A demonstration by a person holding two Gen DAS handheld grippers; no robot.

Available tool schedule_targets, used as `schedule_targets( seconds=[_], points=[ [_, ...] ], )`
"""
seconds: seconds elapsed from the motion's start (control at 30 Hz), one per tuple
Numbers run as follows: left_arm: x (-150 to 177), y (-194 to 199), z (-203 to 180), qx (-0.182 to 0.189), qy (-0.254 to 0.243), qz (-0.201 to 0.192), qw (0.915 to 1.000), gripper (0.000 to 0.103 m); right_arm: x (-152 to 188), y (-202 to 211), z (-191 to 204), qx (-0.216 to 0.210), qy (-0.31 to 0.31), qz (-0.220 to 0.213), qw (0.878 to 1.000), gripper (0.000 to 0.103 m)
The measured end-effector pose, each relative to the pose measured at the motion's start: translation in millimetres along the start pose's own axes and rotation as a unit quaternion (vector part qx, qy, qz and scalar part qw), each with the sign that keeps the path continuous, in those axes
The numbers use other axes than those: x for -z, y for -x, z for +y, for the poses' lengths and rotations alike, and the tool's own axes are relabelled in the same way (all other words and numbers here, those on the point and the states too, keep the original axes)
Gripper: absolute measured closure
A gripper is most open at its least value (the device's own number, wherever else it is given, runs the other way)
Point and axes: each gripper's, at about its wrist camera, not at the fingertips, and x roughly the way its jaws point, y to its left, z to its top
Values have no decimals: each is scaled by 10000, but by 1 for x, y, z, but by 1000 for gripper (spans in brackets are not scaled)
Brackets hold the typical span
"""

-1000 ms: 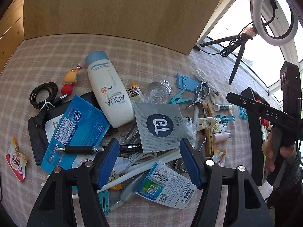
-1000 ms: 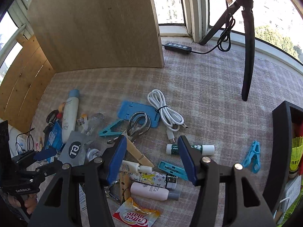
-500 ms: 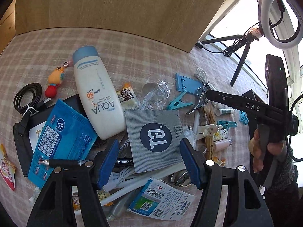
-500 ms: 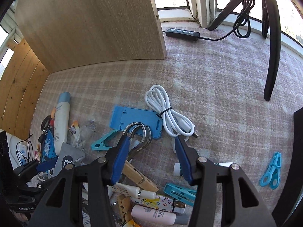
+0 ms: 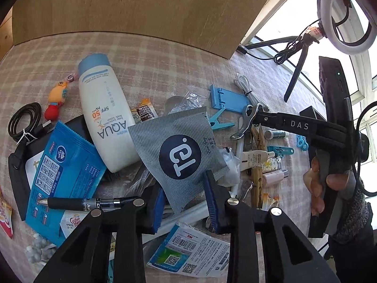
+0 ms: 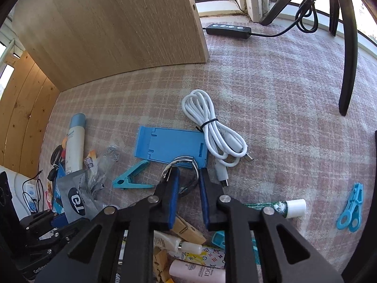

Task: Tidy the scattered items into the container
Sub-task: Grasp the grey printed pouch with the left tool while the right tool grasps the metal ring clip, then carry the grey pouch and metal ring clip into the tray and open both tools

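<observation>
A grey striped sachet (image 5: 179,151) with a dark round logo lies tilted on the pile of clutter. Its near corner sits between the blue pads (image 5: 212,202) of my left gripper (image 5: 186,204), whose jaws are closing and pinch it. My right gripper (image 6: 188,186) points down at metal nippers (image 6: 181,165) with looped spring handles; its jaws are closing on them too. The left wrist view shows the right gripper (image 5: 255,115) with the nippers (image 5: 243,127) at its tip. The black container (image 5: 308,112) stands behind that gripper, mostly hidden.
Around the sachet lie a white sunscreen bottle (image 5: 103,118), a blue wipes packet (image 5: 63,179) and a black pen (image 5: 77,204). A blue phone stand (image 6: 169,146), white cable (image 6: 212,129) and teal peg (image 6: 132,176) lie by the nippers. A wooden panel (image 6: 106,28) and tripod leg (image 6: 348,66) stand behind.
Both pairs of jaws have narrowed. The sachet's corner has come up between the left pads and the sachet has tilted. The right gripper dropped over the nippers and closed around their handles.
</observation>
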Motion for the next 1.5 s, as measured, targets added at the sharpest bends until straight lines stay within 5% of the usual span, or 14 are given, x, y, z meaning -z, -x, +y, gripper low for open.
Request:
schedule_targets(
  seconds=[0.17, 1.03, 1.5],
  points=[
    [2, 15, 3, 28, 85, -304, 9995, 103, 1, 15, 0, -113, -5, -230, 9997, 98],
    [21, 92, -57, 49, -437, -1014, 9939, 103, 38, 149, 1, -50, 415, -1293, 9907, 98],
    [44, 79, -163, 437, -1157, -856, 9886, 103, 103, 228, -85, 526, 75, -1550, 9865, 98]
  ],
)
